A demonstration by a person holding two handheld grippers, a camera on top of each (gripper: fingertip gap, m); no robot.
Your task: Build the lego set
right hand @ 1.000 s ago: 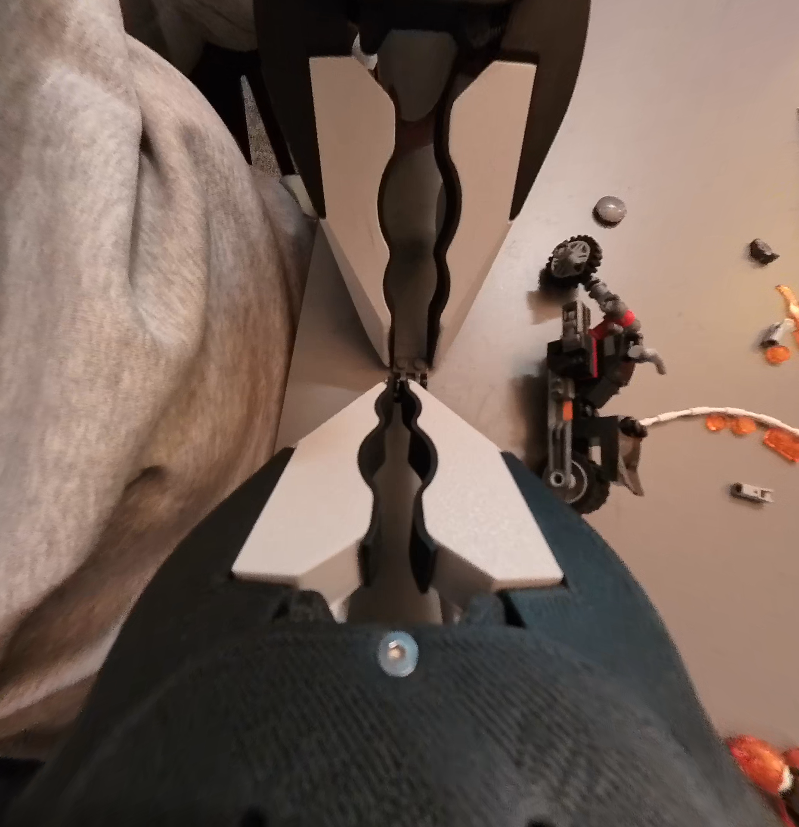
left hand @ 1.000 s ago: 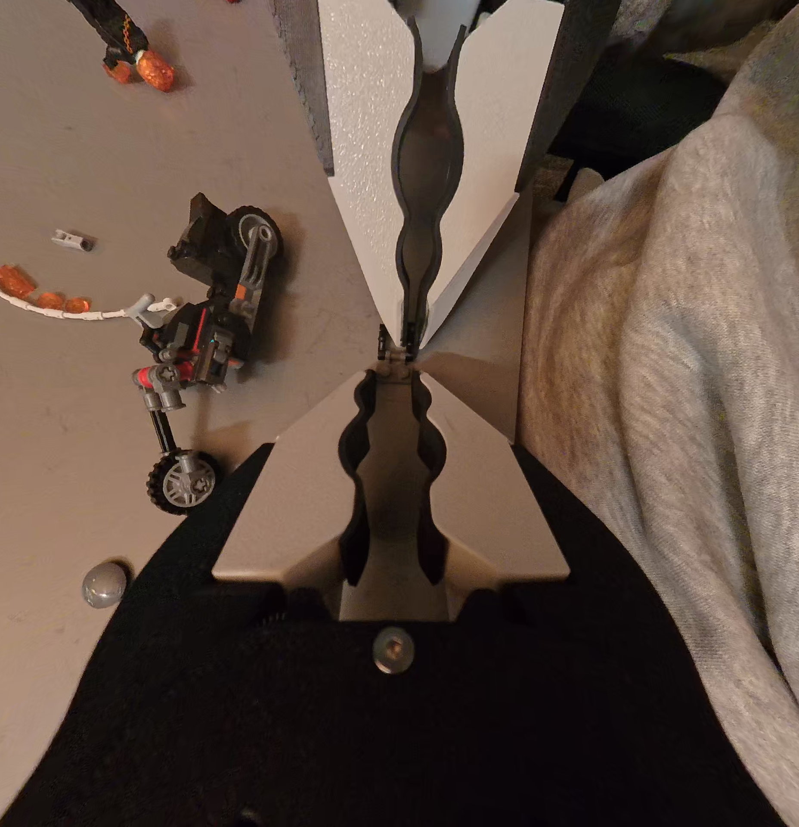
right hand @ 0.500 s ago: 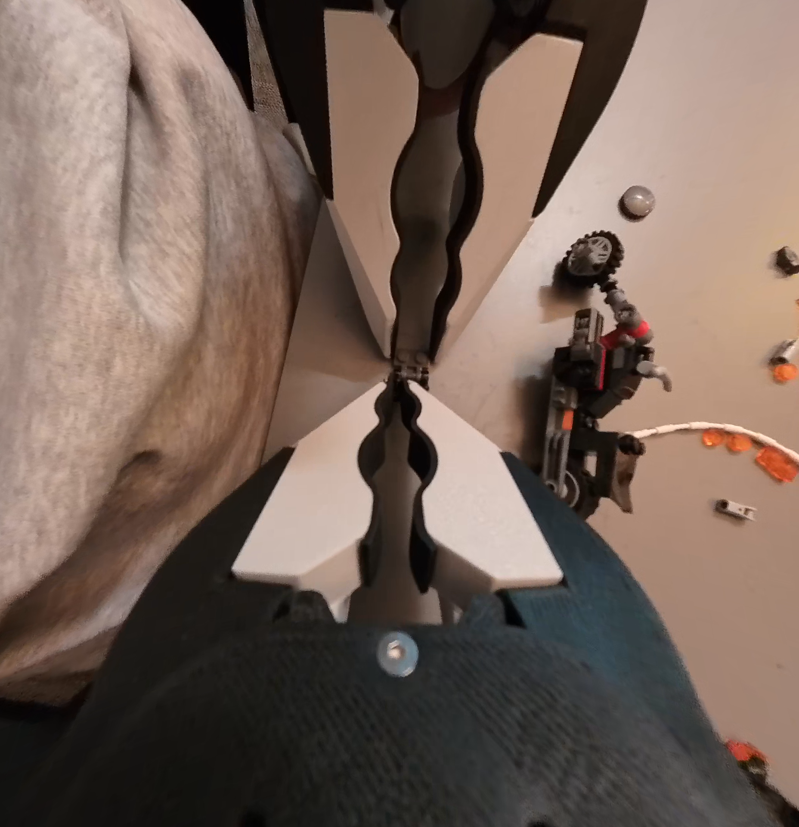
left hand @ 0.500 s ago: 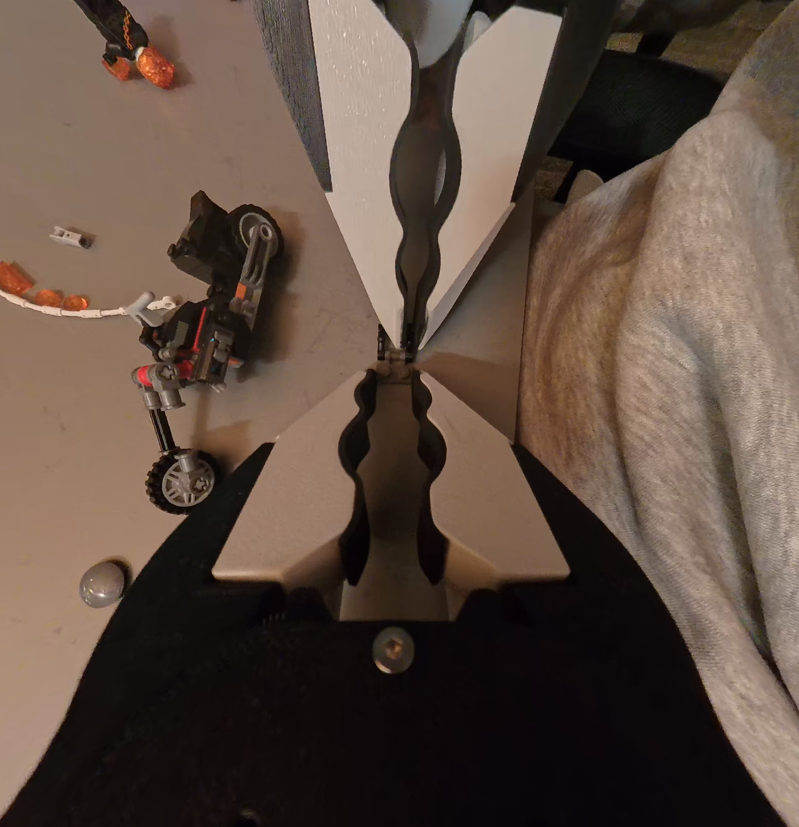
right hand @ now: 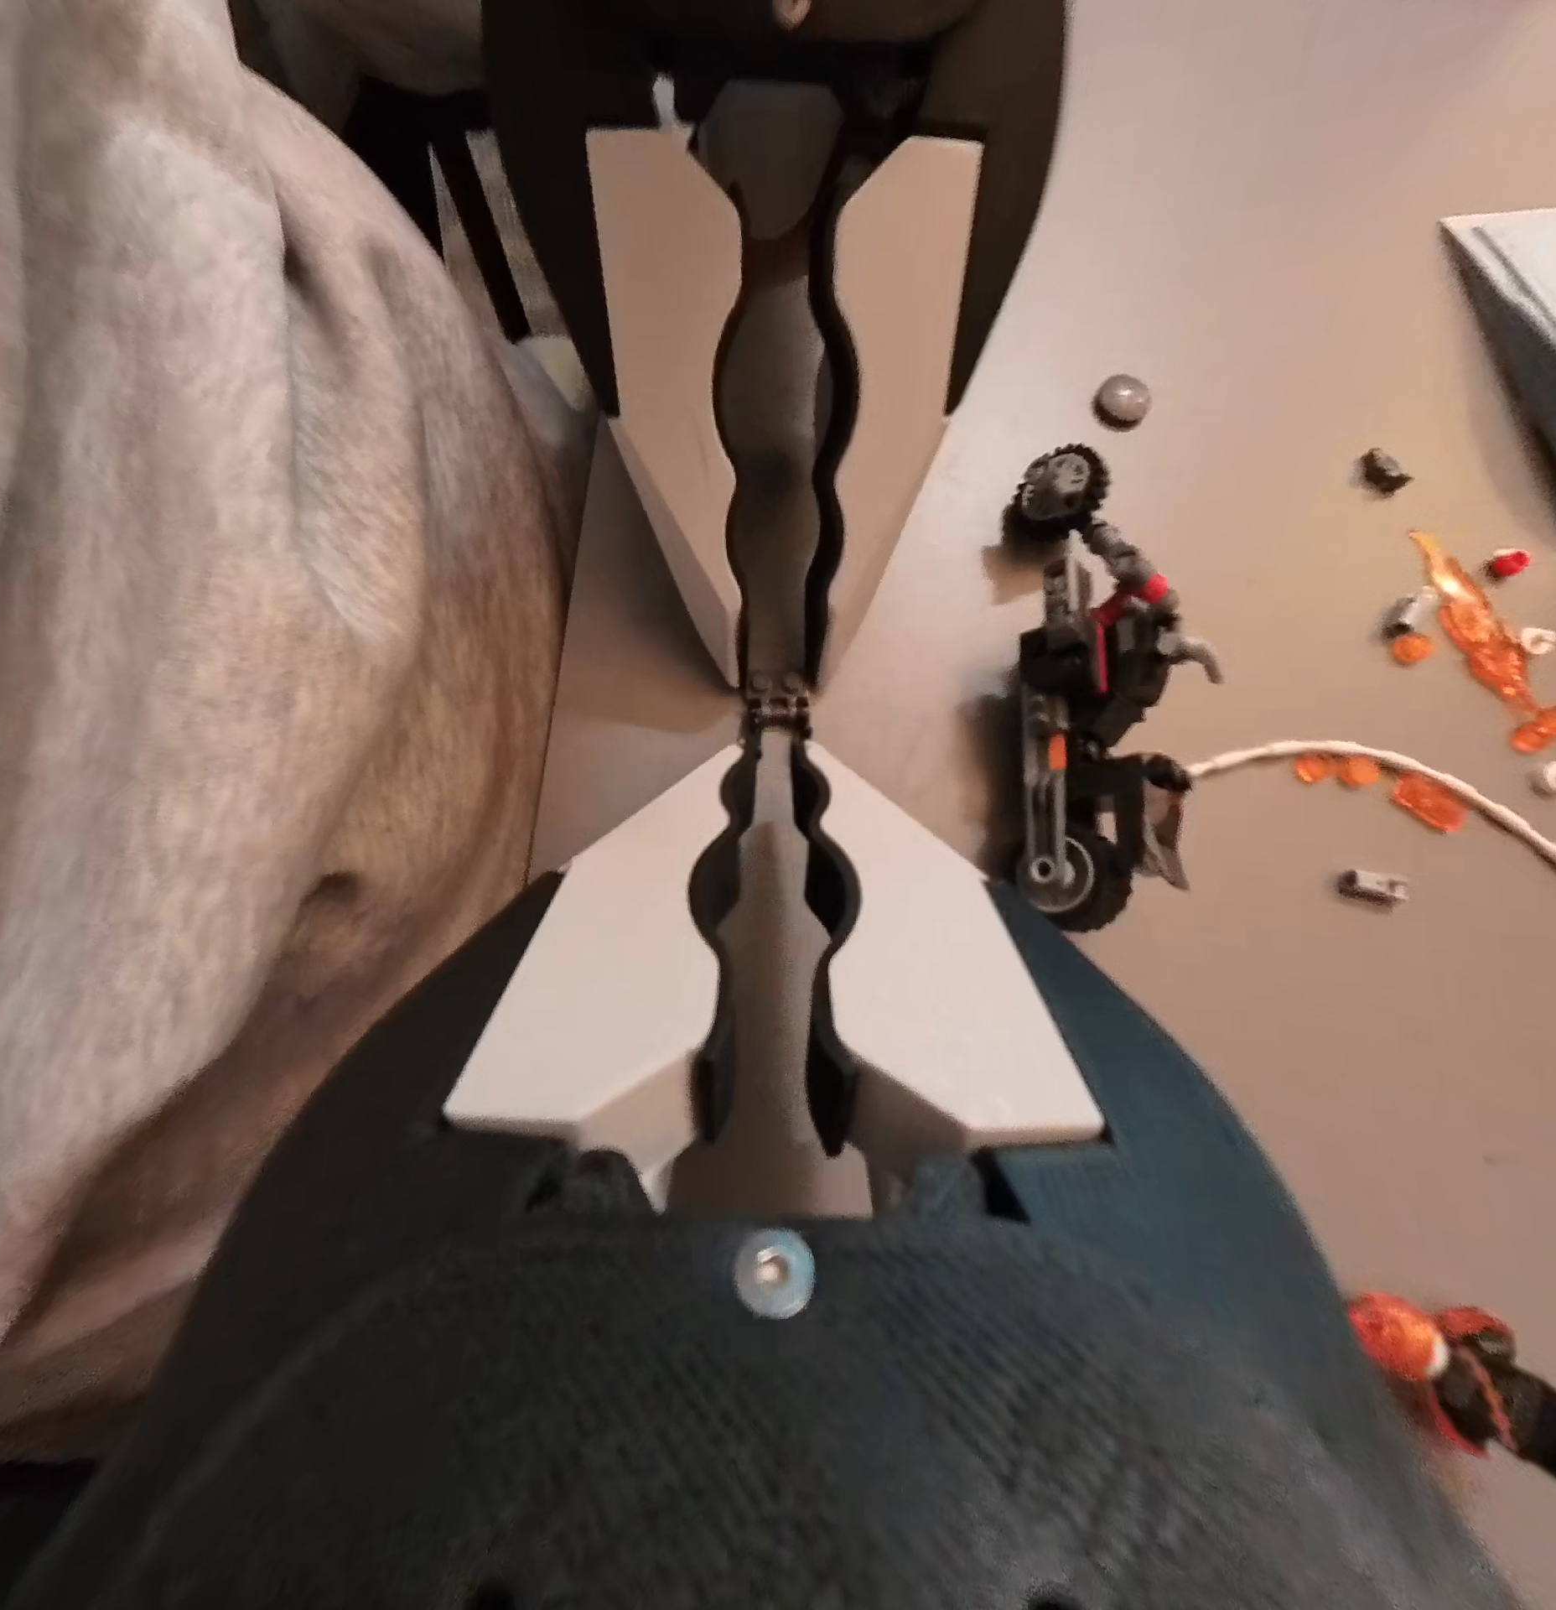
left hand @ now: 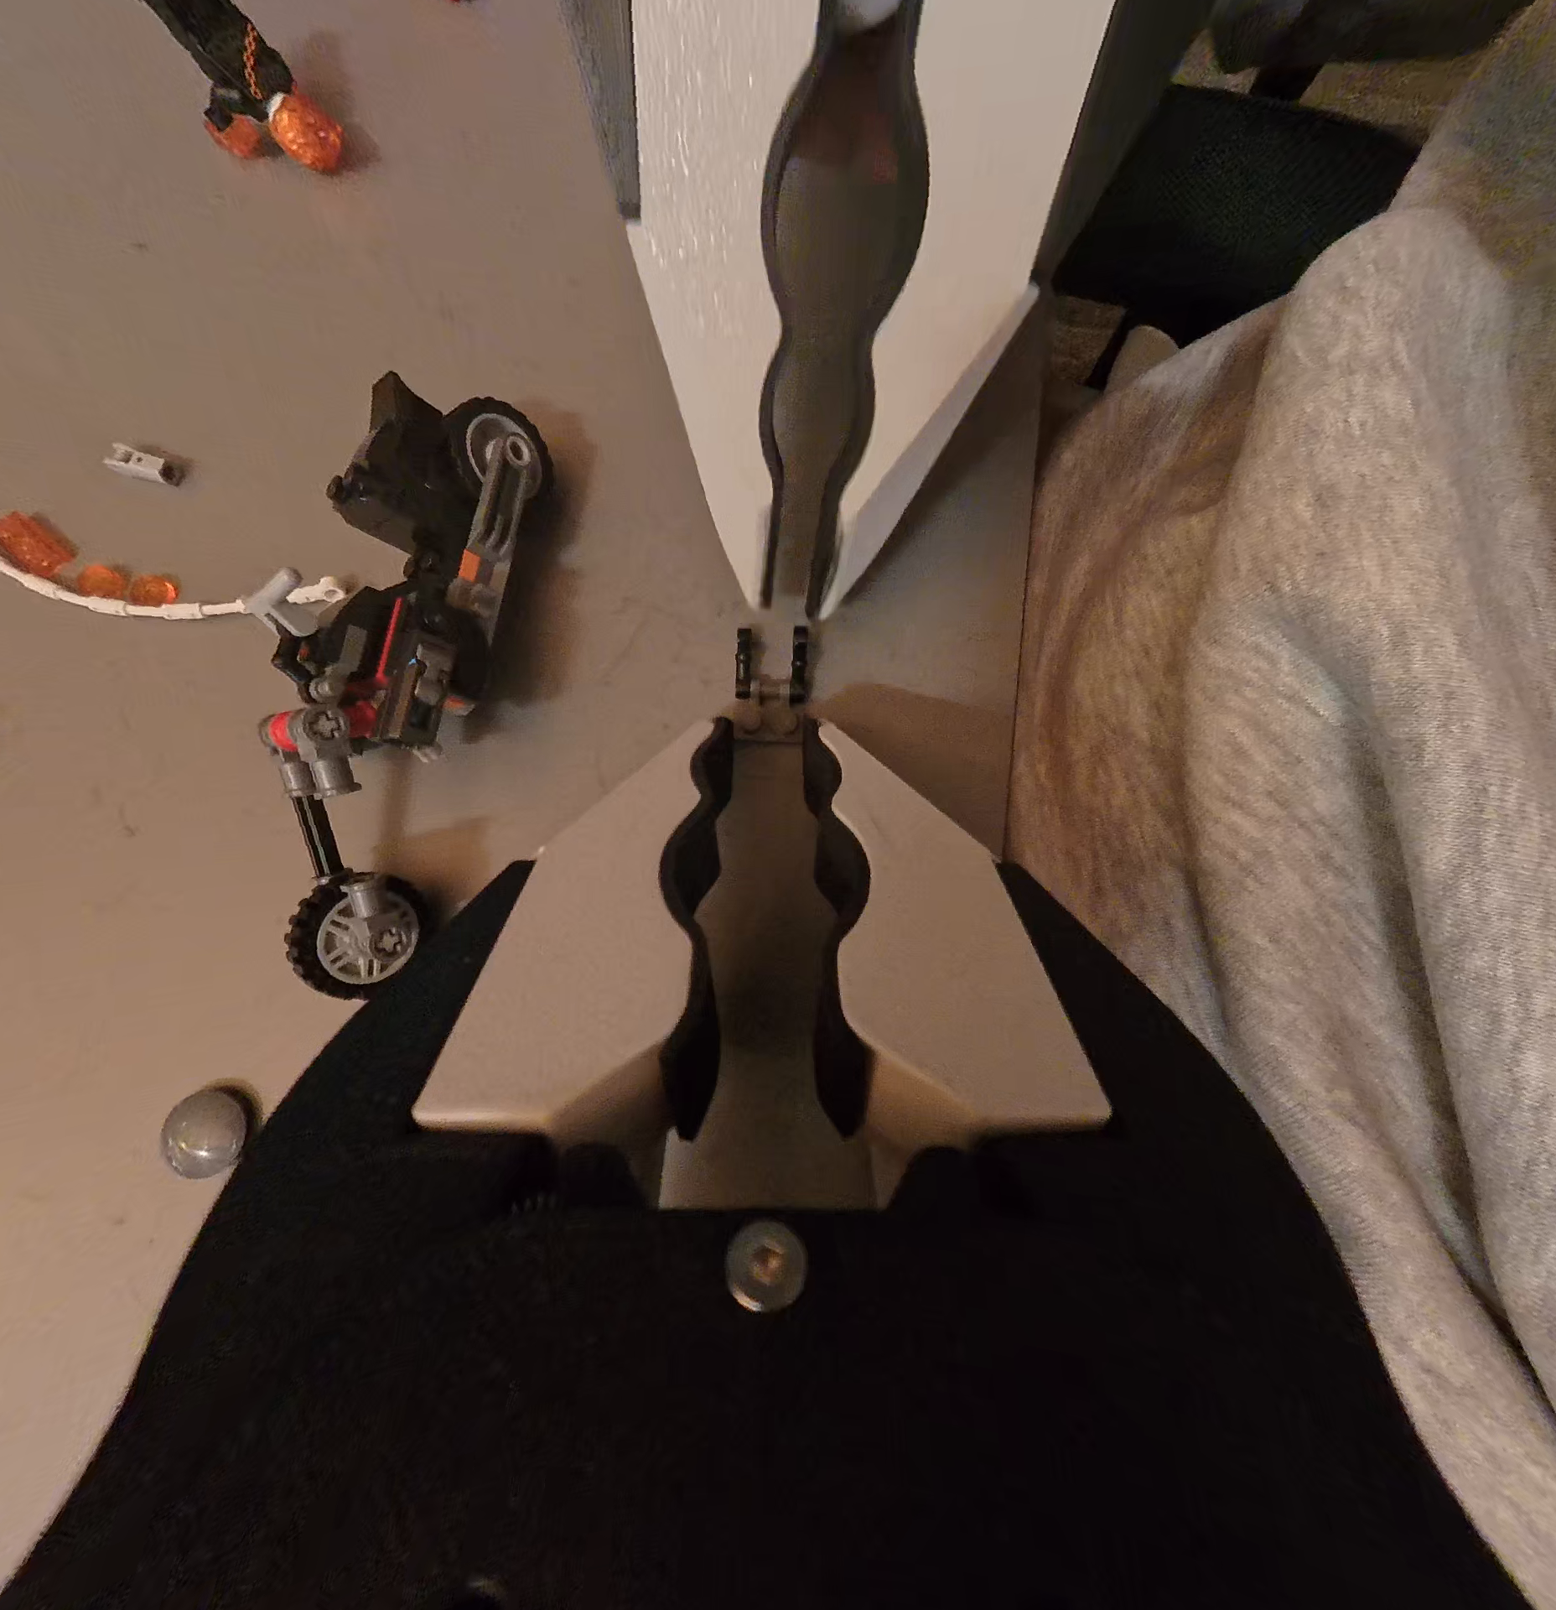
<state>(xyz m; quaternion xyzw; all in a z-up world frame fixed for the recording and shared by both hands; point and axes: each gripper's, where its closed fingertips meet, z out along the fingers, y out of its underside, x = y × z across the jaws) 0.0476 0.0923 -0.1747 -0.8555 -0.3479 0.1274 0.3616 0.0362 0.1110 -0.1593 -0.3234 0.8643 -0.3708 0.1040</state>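
My left gripper [left hand: 767, 727] is shut on a small grey plate with two black clips [left hand: 770, 688], held above the table's near edge. My right gripper [right hand: 774, 745] faces it tip to tip. Its jaws stand a narrow gap apart, just clear of the clips, and hold nothing. The same piece [right hand: 776, 701] shows in the right wrist view, at the left gripper's tips [right hand: 774, 671]. The black, grey and red lego motorcycle [left hand: 409, 610] lies on its side on the tan table, also in the right wrist view [right hand: 1097, 697].
A white chain with orange flame pieces [left hand: 104, 597], a small grey connector [left hand: 143, 462], a grey dome [left hand: 204, 1133] and a black figure with an orange flame head [left hand: 269, 113] lie on the table. A booklet [right hand: 1524, 305] lies farther off. A person's grey sweatshirt [left hand: 1323, 784] is close beside the grippers. Both grippers' tips are close together, under 4 cm apart.
The right gripper has drawn back off the clip piece, which both grippers held tip to tip before. The piece stays in the left gripper. The motorcycle has not moved.
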